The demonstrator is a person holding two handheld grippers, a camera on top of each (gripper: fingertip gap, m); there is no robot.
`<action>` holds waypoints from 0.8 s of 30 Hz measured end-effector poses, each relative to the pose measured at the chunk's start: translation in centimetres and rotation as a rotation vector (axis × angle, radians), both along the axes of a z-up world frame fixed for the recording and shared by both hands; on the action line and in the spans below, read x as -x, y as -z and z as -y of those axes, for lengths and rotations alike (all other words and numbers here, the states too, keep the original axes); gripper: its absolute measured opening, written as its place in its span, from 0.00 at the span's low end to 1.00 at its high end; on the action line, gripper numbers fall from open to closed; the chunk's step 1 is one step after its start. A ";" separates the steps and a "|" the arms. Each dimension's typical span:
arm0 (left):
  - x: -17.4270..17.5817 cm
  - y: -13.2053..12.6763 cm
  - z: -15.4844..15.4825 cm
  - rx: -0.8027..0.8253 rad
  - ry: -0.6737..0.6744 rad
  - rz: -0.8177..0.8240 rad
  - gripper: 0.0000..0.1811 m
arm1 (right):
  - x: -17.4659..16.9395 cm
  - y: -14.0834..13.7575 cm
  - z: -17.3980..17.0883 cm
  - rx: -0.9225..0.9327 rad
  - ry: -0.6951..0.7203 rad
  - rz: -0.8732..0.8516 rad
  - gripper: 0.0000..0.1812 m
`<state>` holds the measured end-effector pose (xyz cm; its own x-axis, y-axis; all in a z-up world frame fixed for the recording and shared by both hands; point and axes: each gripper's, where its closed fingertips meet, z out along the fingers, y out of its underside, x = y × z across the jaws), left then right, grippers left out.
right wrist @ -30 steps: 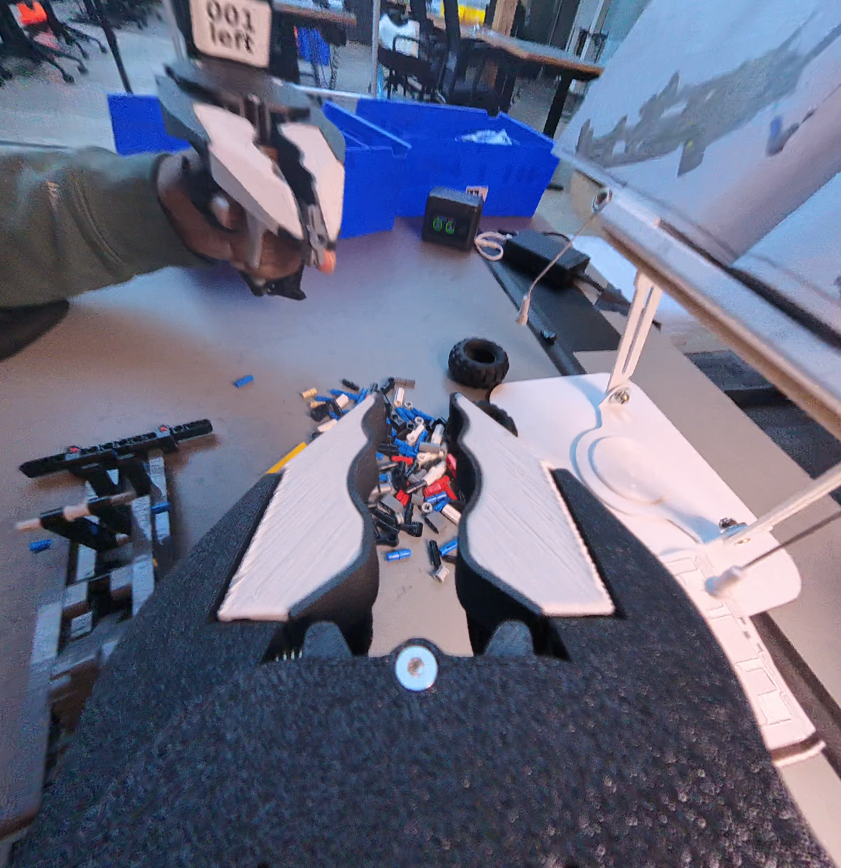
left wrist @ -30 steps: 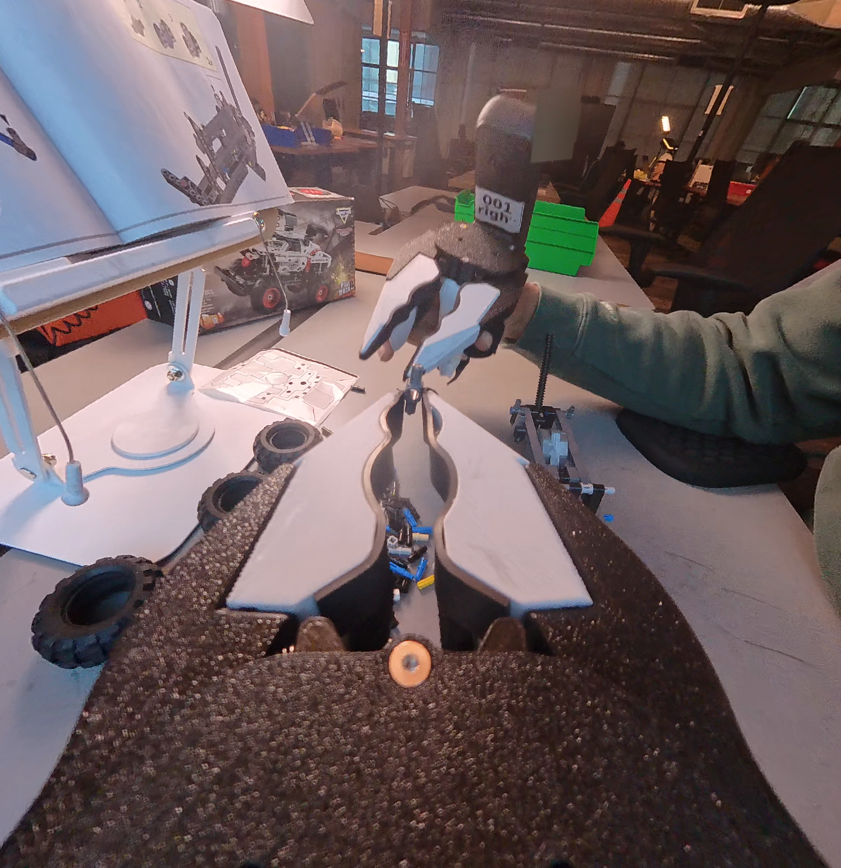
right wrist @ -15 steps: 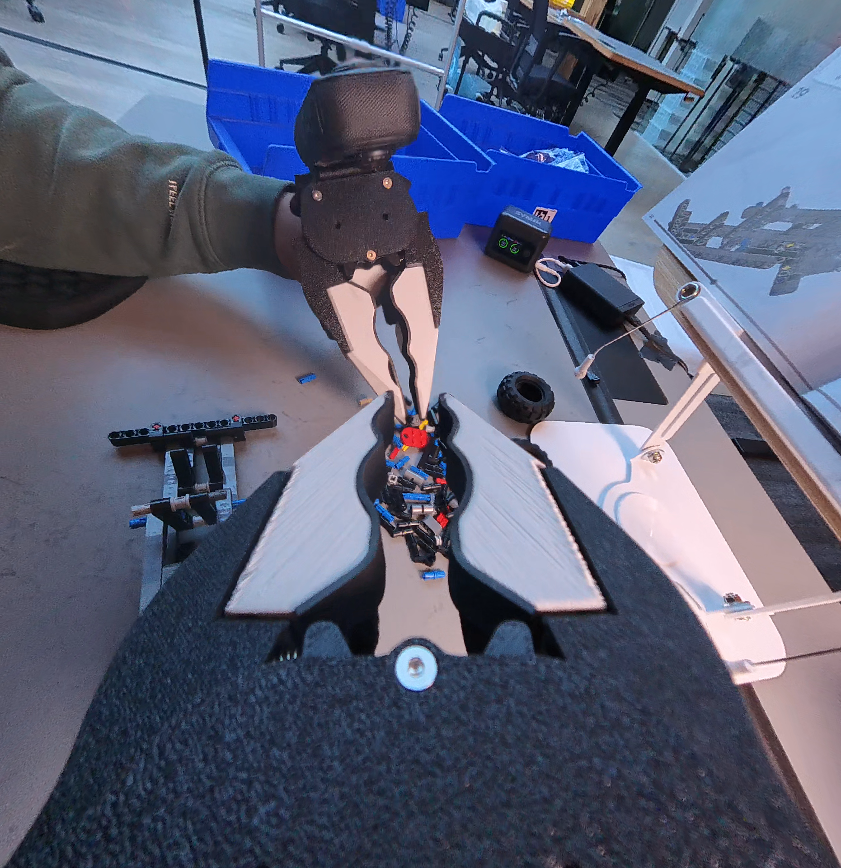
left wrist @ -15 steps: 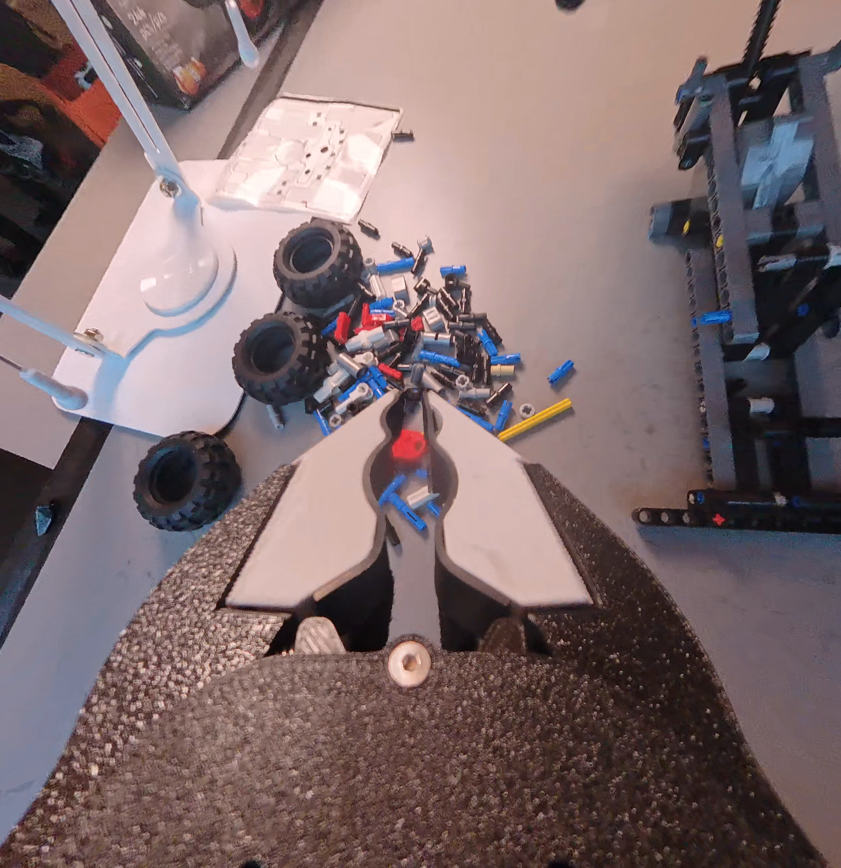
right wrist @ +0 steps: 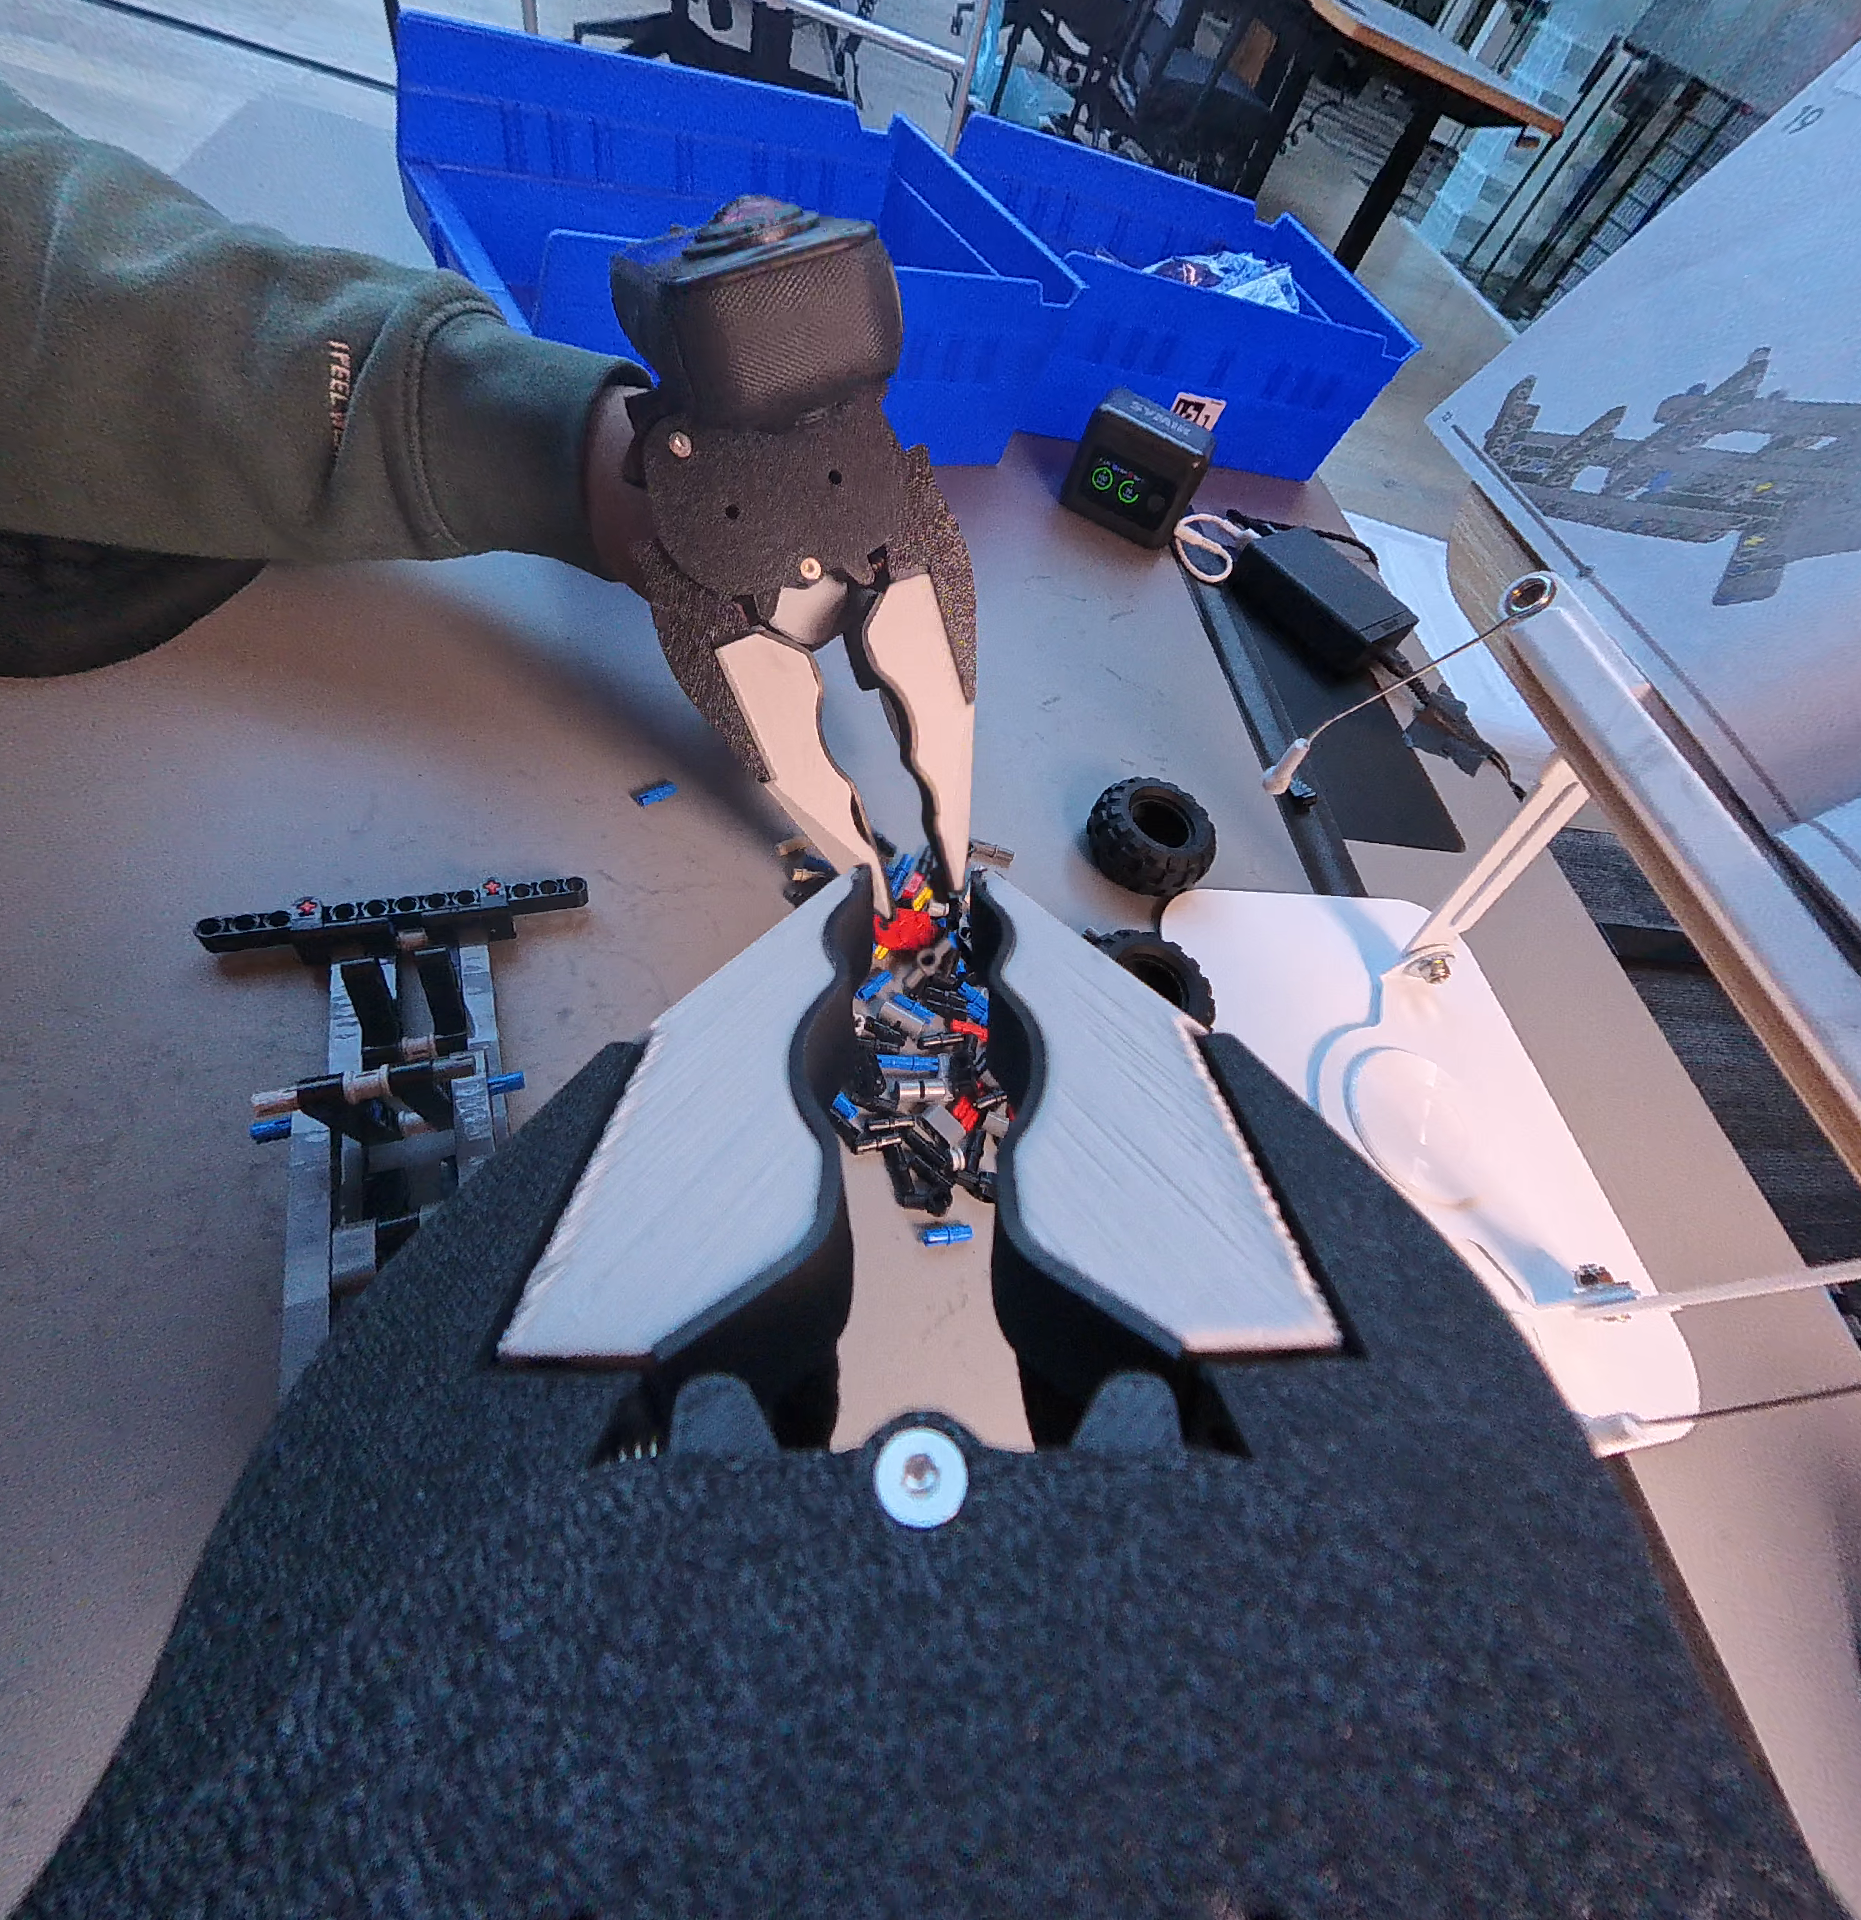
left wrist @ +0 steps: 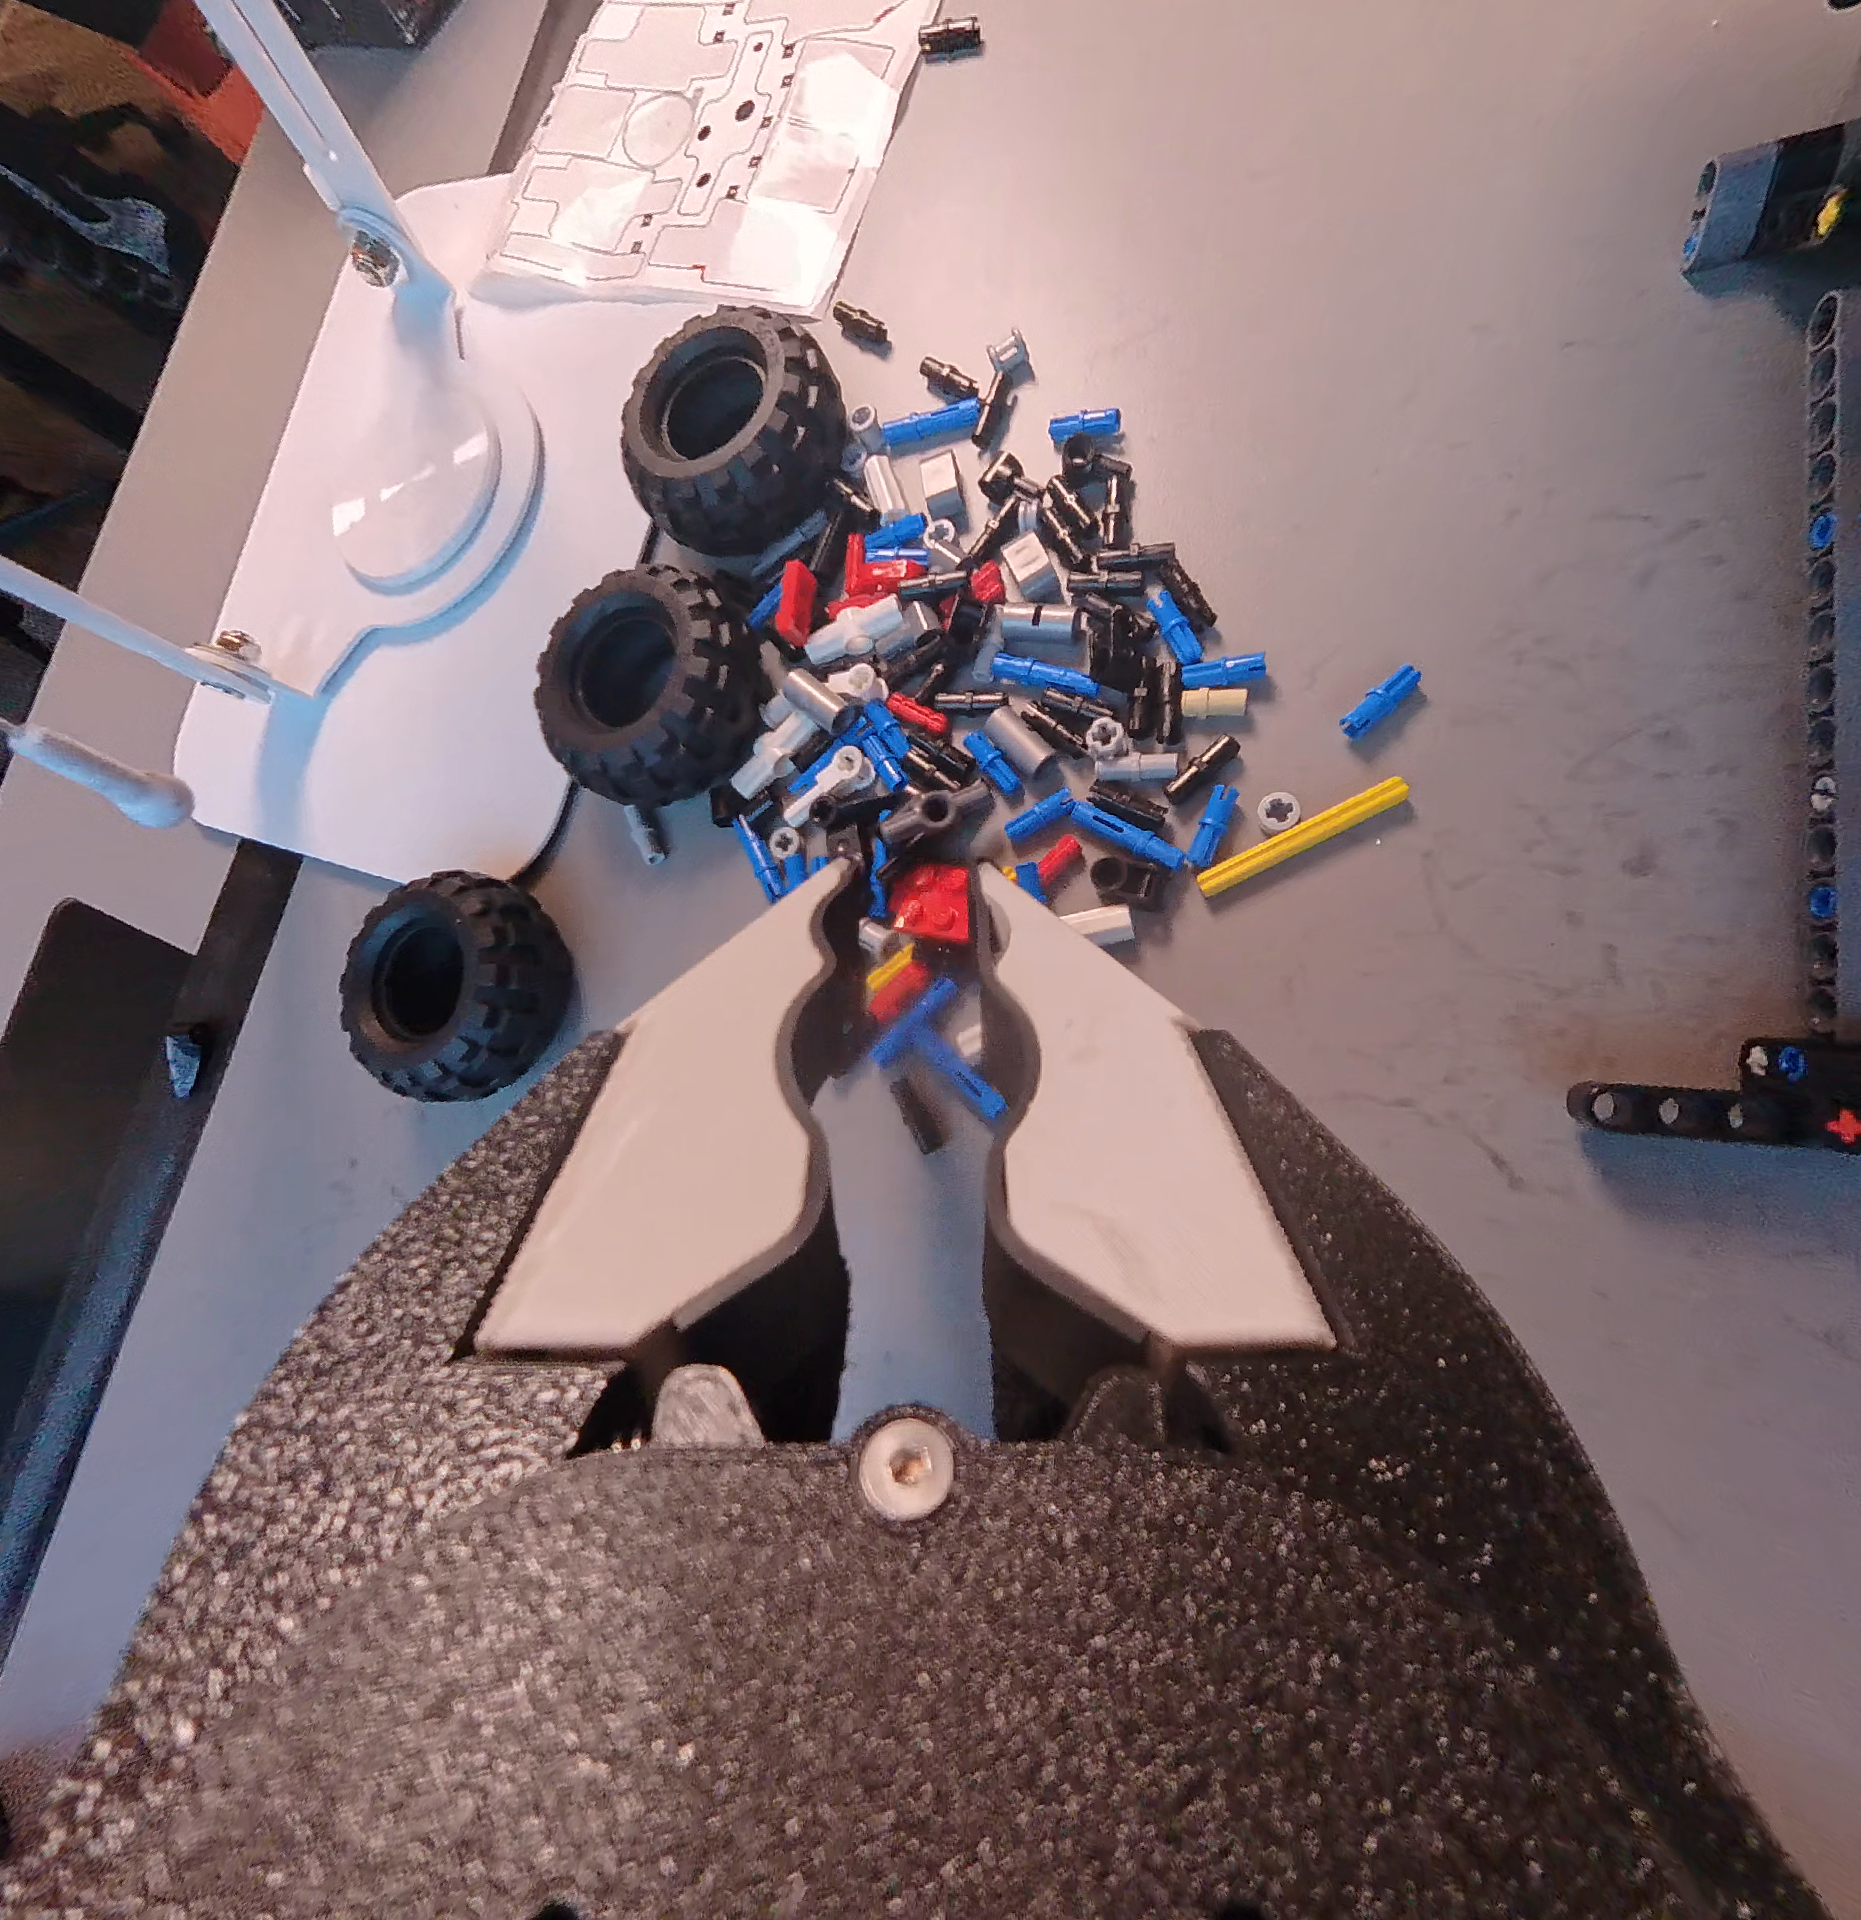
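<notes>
A pile of small blue, black, grey and red building pieces (left wrist: 1019, 665) lies on the grey table (left wrist: 1373, 416). My left gripper (left wrist: 913, 875) points down into the pile's near edge. Its jaws are slightly apart, with a red plate piece (left wrist: 931, 904) lying between the tips; the right fingertip is against it and a small gap shows on the left. The right wrist view shows the same left gripper (right wrist: 910, 896) straddling the red piece (right wrist: 903, 930). My right gripper (right wrist: 921, 888) is open and empty, held above the pile (right wrist: 921, 1091), opposite the left one.
Three black tyres (left wrist: 734, 431) (left wrist: 645, 681) (left wrist: 453, 982) lie left of the pile beside a white book-stand base (left wrist: 386, 582) and a sticker sheet (left wrist: 697, 156). A partly built grey and black frame (right wrist: 396, 1039) stands nearby. Blue bins (right wrist: 905, 260), a small black device (right wrist: 1134, 468) and an adapter (right wrist: 1321, 603) are behind. My hands' fingertips stand some 15 cm from each other.
My left gripper swung down from facing the right gripper to the pile, then lowered and opened a little around the red piece. The right gripper pulled back and rose slightly.
</notes>
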<state>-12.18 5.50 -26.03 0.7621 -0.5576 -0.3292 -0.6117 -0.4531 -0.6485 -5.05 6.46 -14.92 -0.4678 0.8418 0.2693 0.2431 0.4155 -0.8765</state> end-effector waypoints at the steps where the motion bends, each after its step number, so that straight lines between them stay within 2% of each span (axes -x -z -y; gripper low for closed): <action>1: 0.1 -0.3 -0.1 -0.012 -0.007 0.005 0.12 | 0.0 0.0 0.0 -0.001 0.001 0.000 0.10; 5: 0.2 -3.1 -0.8 -0.129 -0.047 0.129 0.16 | 0.0 -0.3 -0.1 0.005 0.004 -0.010 0.09; 10: 0.6 -10.2 -1.0 -0.400 -0.081 0.454 0.25 | 0.0 -1.4 -0.3 0.018 0.023 -0.051 0.10; 13: 1.5 -13.5 -0.5 -0.511 -0.095 0.604 0.27 | -0.1 -2.2 -0.4 0.025 0.028 -0.083 0.10; 18: 2.1 -16.5 0.6 -0.612 -0.093 0.702 0.13 | -0.4 -4.3 -0.1 0.021 0.029 -0.164 0.06; 22: 0.8 -18.0 1.6 -0.613 -0.059 0.614 0.01 | -1.3 -6.6 0.7 -0.004 0.036 -0.224 0.00; 24: -0.2 -18.4 2.2 -0.607 -0.036 0.543 0.00 | -1.8 -7.4 0.9 -0.027 0.049 -0.234 0.00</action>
